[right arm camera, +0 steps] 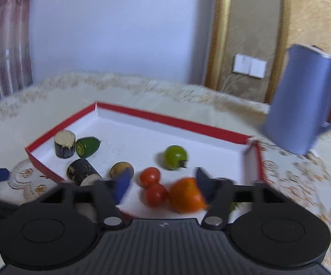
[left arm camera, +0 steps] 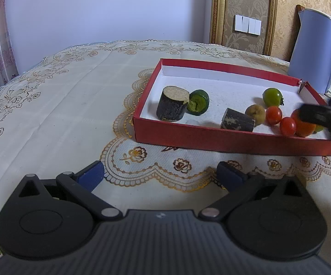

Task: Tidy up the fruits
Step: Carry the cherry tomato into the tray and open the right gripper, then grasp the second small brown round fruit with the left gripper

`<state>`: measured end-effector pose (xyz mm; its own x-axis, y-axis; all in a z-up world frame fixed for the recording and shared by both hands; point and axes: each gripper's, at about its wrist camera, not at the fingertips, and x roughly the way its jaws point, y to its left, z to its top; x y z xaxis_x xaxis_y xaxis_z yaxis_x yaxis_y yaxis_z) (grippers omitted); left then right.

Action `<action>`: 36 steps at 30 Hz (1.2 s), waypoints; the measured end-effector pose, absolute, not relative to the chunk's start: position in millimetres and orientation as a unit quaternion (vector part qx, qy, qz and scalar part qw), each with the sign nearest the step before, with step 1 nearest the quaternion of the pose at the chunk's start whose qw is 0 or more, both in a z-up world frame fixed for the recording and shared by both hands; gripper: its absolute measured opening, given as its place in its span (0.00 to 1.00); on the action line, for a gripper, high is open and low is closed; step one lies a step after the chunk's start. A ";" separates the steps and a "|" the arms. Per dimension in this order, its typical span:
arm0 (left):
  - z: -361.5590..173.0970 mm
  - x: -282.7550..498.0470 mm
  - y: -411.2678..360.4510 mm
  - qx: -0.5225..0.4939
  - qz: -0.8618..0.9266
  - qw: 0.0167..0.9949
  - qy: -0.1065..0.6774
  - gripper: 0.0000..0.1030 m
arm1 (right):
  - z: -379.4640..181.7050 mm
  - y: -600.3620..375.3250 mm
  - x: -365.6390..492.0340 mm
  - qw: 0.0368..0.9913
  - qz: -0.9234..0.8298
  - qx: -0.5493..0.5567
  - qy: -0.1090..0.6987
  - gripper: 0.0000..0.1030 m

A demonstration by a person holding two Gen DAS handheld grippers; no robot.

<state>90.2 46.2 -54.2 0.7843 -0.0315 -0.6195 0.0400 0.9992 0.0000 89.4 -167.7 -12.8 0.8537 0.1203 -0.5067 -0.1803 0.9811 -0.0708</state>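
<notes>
A red box [left arm camera: 234, 138] with a white floor holds two dark cut chunks [left arm camera: 172, 104], a green cut piece [left arm camera: 198, 102], a green tomato [left arm camera: 272, 96], a brownish fruit [left arm camera: 256, 113], two small red tomatoes [left arm camera: 273, 114] and a larger orange tomato [left arm camera: 304, 127]. My left gripper [left arm camera: 160, 174] is open and empty above the cloth, in front of the box. My right gripper [right arm camera: 163, 183] is open over the box's near right part, with the red tomatoes [right arm camera: 150, 176] and the orange tomato [right arm camera: 186, 194] between its fingers. It also shows in the left wrist view [left arm camera: 321, 116].
A blue kettle [left arm camera: 314, 50] stands behind the box's right end; it also shows in the right wrist view [right arm camera: 303, 100]. The table carries a cream lace cloth [left arm camera: 62, 105]. A wall with a switch plate [left arm camera: 248, 24] stands behind.
</notes>
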 end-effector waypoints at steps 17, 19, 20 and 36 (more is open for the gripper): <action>-54.2 90.2 46.0 0.007 -0.019 0.945 0.327 1.00 | -51.1 -278.3 21.9 0.954 -0.033 -0.002 0.299 0.75; -54.4 89.9 45.9 0.008 -0.019 0.945 0.327 1.00 | -52.8 -289.2 26.8 0.949 -0.036 0.028 0.312 0.76; -54.2 90.1 45.4 0.010 -0.018 0.945 0.327 1.00 | -52.6 -291.3 26.9 0.950 -0.036 0.034 0.308 0.78; -29.1 42.3 -31.6 0.037 -0.102 0.946 0.305 1.00 | -54.5 -287.6 30.0 0.946 -0.037 0.021 0.321 0.88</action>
<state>42.3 -31.6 -29.1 0.7938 -0.1698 -0.5840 0.2150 0.9766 0.0082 30.0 -287.6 -54.5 0.7918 -0.0557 -0.6083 0.0830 0.9964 0.0168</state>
